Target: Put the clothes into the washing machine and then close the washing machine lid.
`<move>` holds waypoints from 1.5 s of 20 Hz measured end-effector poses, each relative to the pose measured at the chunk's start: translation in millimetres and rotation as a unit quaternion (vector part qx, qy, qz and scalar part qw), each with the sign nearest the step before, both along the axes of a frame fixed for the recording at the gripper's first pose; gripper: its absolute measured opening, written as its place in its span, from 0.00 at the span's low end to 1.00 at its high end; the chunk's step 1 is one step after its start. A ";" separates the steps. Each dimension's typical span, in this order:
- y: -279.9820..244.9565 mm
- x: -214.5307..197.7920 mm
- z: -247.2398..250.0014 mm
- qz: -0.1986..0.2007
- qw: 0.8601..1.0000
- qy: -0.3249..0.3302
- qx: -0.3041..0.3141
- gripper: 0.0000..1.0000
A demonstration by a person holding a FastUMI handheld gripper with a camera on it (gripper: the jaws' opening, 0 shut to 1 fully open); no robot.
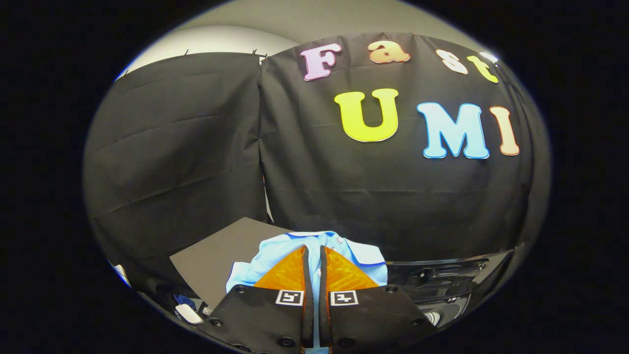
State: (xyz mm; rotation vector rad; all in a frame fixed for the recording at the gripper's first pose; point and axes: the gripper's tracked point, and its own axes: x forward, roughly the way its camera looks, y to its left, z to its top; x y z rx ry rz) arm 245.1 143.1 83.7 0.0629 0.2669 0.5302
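I have the gripper (314, 253) pinching the light blue cloth garment with darker blue trim (275, 248): its fingers are pressed nearly together with a fold of fabric showing in the slit between them, and the rest of the garment bunches just ahead of and beside the tips. A flat dark grey board (216, 255) lies behind and to the left of it. The glossy black washing machine (442, 280) sits just to the right. I judge I am mid-carry; next I must swing right over the opening, then release.
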 end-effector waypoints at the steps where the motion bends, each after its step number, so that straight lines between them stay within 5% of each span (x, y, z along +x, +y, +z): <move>1: -7.8 -0.6 1.3 -0.005 1.000 -0.001 0.004 0.06; 14: -100.8 -0.8 -0.6 -0.075 0.997 -0.009 -0.012 0.06; 30: -192.1 4.0 -83.9 -0.156 0.984 0.041 -0.072 0.06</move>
